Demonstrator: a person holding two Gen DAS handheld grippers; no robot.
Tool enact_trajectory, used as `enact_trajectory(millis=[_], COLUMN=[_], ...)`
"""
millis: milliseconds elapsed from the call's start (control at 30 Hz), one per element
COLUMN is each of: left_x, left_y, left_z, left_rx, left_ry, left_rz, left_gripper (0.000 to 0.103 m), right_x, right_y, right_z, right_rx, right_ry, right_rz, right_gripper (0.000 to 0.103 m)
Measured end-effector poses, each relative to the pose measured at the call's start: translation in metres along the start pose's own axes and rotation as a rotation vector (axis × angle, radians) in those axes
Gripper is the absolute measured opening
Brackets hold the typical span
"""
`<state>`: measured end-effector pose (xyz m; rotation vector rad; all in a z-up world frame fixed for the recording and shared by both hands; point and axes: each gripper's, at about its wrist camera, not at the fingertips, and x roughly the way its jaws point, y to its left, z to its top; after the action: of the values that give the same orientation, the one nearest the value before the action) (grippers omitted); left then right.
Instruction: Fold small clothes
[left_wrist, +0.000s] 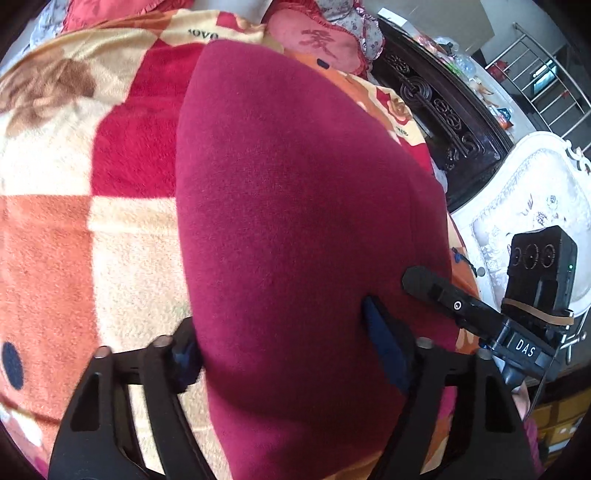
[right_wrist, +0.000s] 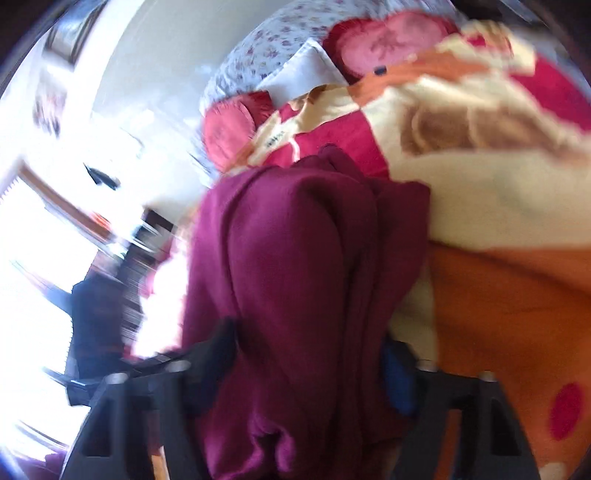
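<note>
The right gripper (left_wrist: 417, 277), seen from the left wrist view, carried a white label reading "DAS", and the checked blanket (left_wrist: 92, 166) on the bed showed part of a printed word, something like "love". A pink cushion (left_wrist: 317, 44) behind bore a red Chinese character. The dark red garment (left_wrist: 295, 203) lay on the blanket, its long axis running away from both cameras toward the cushions. The left gripper (left_wrist: 284, 354) had the near end of the garment between its jaws, the blue pads against the cloth on both sides, apparently gripping it. Only the left view showed a dark carved bed frame (left_wrist: 443, 110) and a white chair (left_wrist: 535, 192). The right wrist view was blurred; there the garment (right_wrist: 303, 258) looked bunched in folds between the jaws, probably gripped. That view alone showed a bright window (right_wrist: 37, 258).
</note>
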<state>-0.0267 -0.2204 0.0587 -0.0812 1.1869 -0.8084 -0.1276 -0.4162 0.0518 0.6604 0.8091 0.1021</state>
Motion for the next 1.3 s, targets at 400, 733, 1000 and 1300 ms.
enact_trajectory(millis=[400,733,1000,1300], left_x=[-0.092,-0.102,-0.110,-0.111], left_y=[0.008,0.056,0.040,0.029], left_z=[-0.047,-0.093,-0.090,-0.098], left_rx=[0.069,-0.038,0.037,0.083], left_ry=[-0.011,0.006,-0.052,-0.126], left_rz=[0.060,0.188,0.277,0.371], left_gripper=[0.054,0.060,0.060,0.060], right_x=[-0.042,-0.032,-0.040,0.001], right_y=[0.075,0.076,0.155,0.132], right_z=[-0.028,-0.081,-0.080,-0.125], right_rx=[-0.035,-0.010,-0.346,-0.470], right_ry=[0.015,0.110,0.079,0.199], right_rz=[0.143,-0.065,-0.019,-0.197], right_gripper=[0.041,0.042,0.042,0.042])
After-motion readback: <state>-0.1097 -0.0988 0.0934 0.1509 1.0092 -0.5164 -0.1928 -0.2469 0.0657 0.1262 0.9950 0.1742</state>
